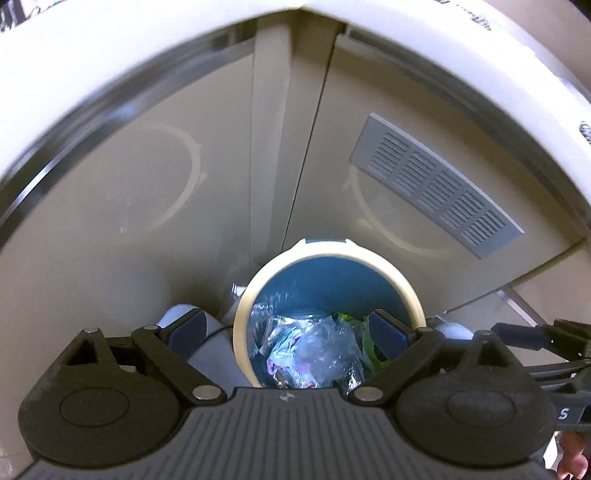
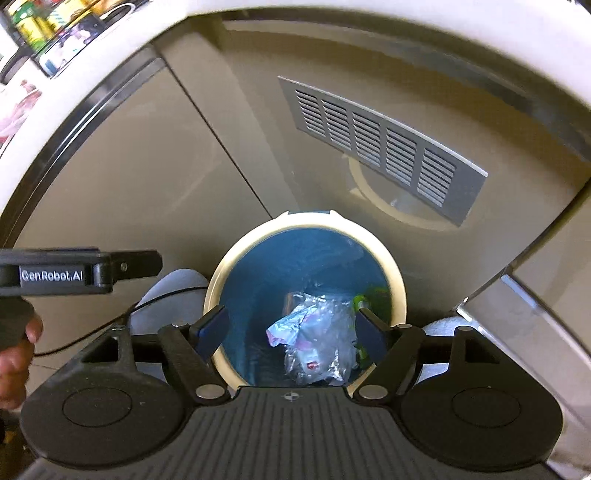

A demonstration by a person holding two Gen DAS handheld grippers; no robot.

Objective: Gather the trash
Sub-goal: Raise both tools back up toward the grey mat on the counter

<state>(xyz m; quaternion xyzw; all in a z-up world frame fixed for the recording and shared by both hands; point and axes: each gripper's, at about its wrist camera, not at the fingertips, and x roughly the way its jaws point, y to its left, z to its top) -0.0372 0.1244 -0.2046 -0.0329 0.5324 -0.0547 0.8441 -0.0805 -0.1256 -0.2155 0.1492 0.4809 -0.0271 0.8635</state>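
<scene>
A round blue bin with a cream rim (image 1: 325, 254) (image 2: 306, 219) stands on the floor against beige cabinet doors. Inside it lies crumpled trash (image 1: 314, 350) (image 2: 317, 339): clear plastic, foil wrappers and a green piece. My left gripper (image 1: 290, 328) hangs above the bin, jaws wide apart, nothing between the blue pads (image 1: 186, 326). My right gripper (image 2: 291, 330) also hovers over the bin's mouth, jaws apart and empty. The left gripper's body (image 2: 74, 273), marked GenRobot.AI, shows at the left of the right wrist view, held by a hand (image 2: 14, 354).
Beige cabinet doors (image 1: 147, 192) rise behind the bin, one bearing a grey vent grille (image 1: 436, 184) (image 2: 380, 147). A white countertop edge (image 1: 92, 62) curves above. Light trouser legs (image 2: 166, 299) stand beside the bin. Cans and packets (image 2: 33, 29) sit up on the counter at top left.
</scene>
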